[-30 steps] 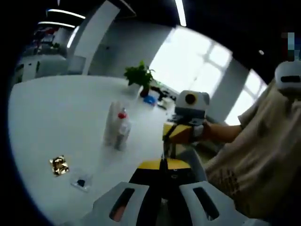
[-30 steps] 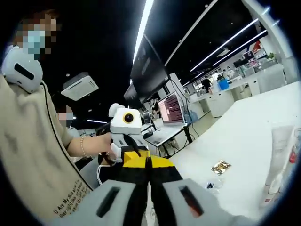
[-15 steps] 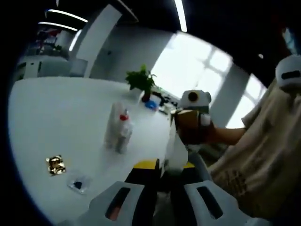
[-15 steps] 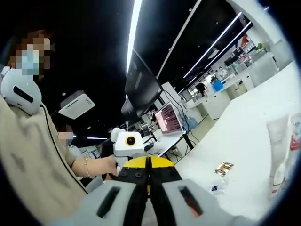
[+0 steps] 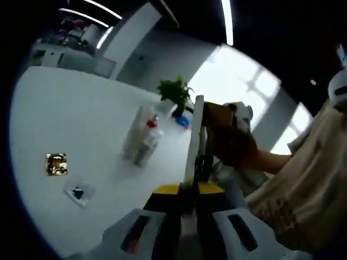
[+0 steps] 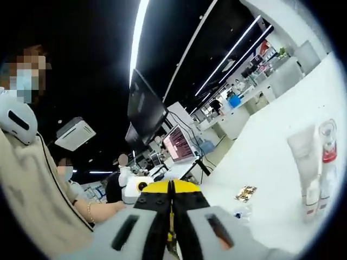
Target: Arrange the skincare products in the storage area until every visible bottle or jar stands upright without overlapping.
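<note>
Right now your left gripper (image 5: 187, 189) pinches the bottom edge of a flat white tube (image 5: 194, 142), which rises straight up from the jaws. Your right gripper (image 6: 171, 187) is pressed together on nothing I can make out. Beyond the fingertips (well off on the white table (image 5: 81, 119)) two bottles (image 5: 142, 138) stand upright, touching. You seem mid-carry; next, lower the tube beside them, apart, and release gently.

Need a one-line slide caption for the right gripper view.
Shut right tool over a white table; tube and red-banded bottle stand upright side by side.
</note>
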Demonstrator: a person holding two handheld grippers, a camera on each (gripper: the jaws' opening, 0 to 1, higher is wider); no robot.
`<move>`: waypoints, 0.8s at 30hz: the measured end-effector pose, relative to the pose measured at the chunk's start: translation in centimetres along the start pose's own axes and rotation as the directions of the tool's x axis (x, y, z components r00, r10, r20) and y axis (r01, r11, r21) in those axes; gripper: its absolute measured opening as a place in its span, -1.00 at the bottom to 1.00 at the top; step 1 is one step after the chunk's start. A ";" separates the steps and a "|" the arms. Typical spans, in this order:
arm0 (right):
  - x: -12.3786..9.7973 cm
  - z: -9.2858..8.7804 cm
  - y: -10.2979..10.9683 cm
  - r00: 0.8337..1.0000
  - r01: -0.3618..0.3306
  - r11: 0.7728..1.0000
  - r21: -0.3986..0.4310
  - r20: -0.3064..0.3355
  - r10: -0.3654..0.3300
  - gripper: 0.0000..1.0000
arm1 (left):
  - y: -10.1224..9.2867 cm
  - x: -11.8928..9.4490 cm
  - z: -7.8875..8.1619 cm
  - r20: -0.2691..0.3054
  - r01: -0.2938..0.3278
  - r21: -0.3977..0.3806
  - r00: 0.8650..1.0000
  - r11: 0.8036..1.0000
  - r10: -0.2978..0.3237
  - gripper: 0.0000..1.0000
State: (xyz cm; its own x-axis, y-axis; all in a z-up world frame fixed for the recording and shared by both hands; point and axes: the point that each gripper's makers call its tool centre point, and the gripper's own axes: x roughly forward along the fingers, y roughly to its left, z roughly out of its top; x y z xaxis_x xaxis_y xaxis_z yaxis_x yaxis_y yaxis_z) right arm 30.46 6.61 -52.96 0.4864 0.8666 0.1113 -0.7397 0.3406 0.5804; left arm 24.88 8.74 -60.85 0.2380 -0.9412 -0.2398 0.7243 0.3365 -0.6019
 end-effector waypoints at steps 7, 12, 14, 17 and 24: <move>0.4 -0.6 -1.7 0.997 0.062 0.997 -0.046 -0.033 -0.064 -0.99 | 0.0 0.3 -0.3 0.029 -0.019 -0.078 0.999 0.997 0.022 -1.00; 0.5 -1.2 -2.7 0.991 0.107 0.988 -0.110 -0.065 -0.114 -0.98 | 0.2 0.5 -0.7 0.027 -0.014 -0.139 0.999 0.990 0.018 -1.00; 0.5 -1.4 -3.2 0.988 0.115 0.975 -0.190 -0.078 -0.132 -0.98 | 0.5 0.6 -0.9 0.014 -0.019 -0.162 1.000 0.987 0.021 -1.00; 0.4 -2.1 -4.1 0.978 0.151 0.954 -0.260 -0.101 -0.182 -0.93 | 1.0 1.0 -1.3 -0.011 -0.023 -0.195 1.000 0.980 0.022 -1.00; -1.1 -2.5 -6.2 0.959 0.232 0.928 -0.291 -0.090 -0.268 -0.56 | 2.8 1.7 -2.5 -0.071 -0.063 -0.231 0.996 0.971 0.048 -1.00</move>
State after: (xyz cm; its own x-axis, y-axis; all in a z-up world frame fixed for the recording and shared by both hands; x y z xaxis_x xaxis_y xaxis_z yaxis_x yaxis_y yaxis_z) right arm 33.35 4.45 -58.69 0.6228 0.7729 -0.1214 -0.7093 0.6233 0.3293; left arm 25.74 8.14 -64.87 0.2258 -0.9196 -0.3215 0.5385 0.3929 -0.7454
